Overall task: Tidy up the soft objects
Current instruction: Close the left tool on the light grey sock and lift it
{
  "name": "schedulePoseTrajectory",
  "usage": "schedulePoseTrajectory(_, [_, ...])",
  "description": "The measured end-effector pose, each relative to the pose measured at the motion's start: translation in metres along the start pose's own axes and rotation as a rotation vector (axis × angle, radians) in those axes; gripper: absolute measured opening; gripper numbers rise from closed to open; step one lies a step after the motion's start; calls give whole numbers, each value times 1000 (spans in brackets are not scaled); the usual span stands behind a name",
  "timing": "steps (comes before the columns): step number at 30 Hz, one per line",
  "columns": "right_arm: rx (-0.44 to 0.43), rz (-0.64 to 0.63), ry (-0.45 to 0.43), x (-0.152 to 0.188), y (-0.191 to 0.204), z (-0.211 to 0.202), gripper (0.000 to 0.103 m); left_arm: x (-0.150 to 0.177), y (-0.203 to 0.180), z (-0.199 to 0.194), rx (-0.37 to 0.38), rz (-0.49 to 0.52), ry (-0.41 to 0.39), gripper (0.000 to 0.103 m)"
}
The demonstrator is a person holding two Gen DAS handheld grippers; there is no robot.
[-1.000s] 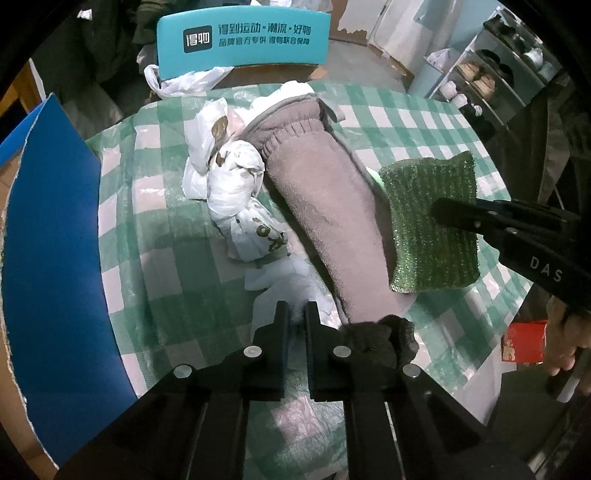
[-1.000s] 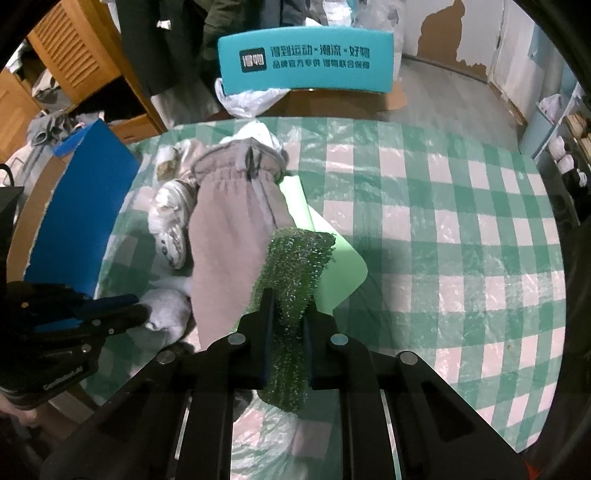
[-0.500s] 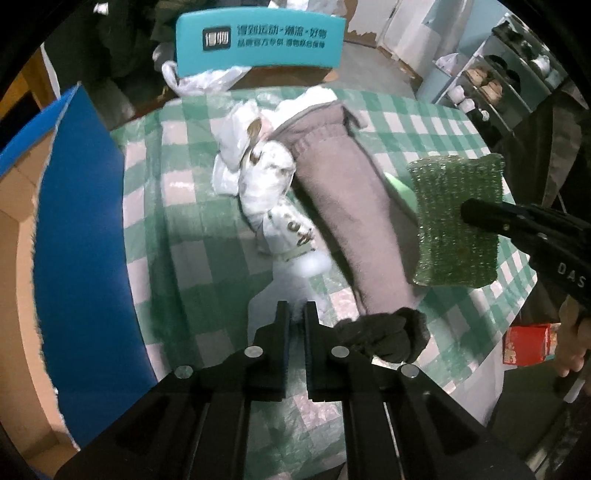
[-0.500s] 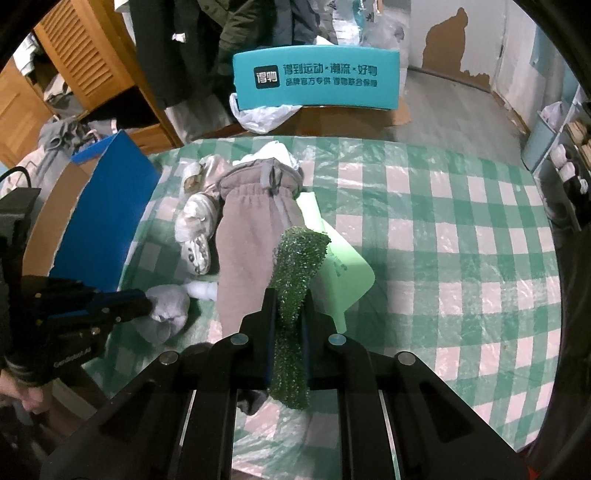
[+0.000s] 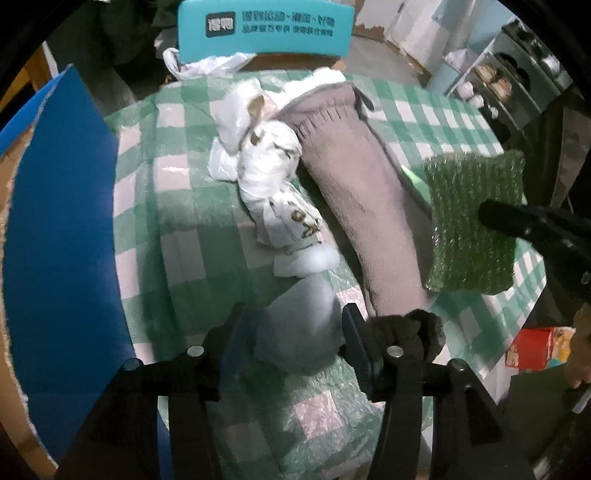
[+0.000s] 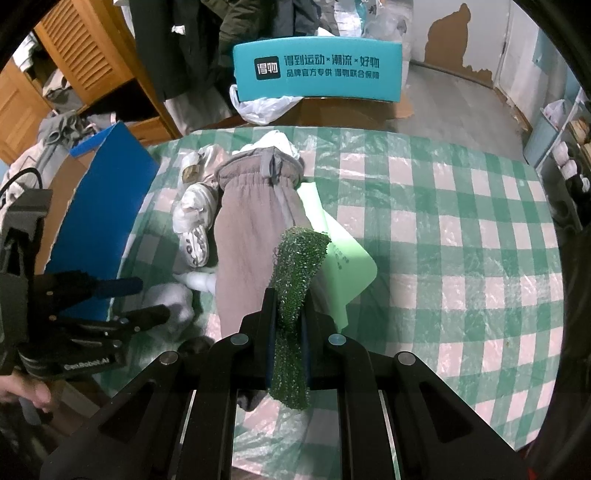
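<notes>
Lower centre: left gripper (image 5: 293, 332), jaws opening, is straddling a grey-white soft bundle (image 5: 301, 328). Right gripper (image 6: 290, 332) is pinching the green scouring pad (image 6: 295, 280) over the checked tablecloth (image 6: 461, 229).

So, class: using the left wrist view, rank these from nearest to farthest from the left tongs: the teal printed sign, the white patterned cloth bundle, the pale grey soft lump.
1. Pale grey soft lump: between the opening left tongs, at the table's near edge.
2. White patterned cloth bundle: mid-table, left of the long taupe fleece garment.
3. Teal printed sign: beyond the table's far edge.
</notes>
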State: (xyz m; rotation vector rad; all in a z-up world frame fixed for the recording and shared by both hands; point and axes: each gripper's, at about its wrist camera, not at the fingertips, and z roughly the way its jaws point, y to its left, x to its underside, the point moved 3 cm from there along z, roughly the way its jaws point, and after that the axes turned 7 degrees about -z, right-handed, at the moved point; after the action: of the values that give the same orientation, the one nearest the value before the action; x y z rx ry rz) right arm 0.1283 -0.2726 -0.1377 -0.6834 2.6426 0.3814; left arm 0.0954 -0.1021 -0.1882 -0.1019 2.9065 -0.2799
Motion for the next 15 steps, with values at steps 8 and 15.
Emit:
schedulePoseTrajectory(8, [3, -2, -9, -1, 1, -3, 11, 5, -4, 18, -22, 32, 40, 52])
schedulePoseTrajectory(15, [4, -12, -21, -4, 6, -8, 11, 6, -3, 15, -12, 55, 17, 27])
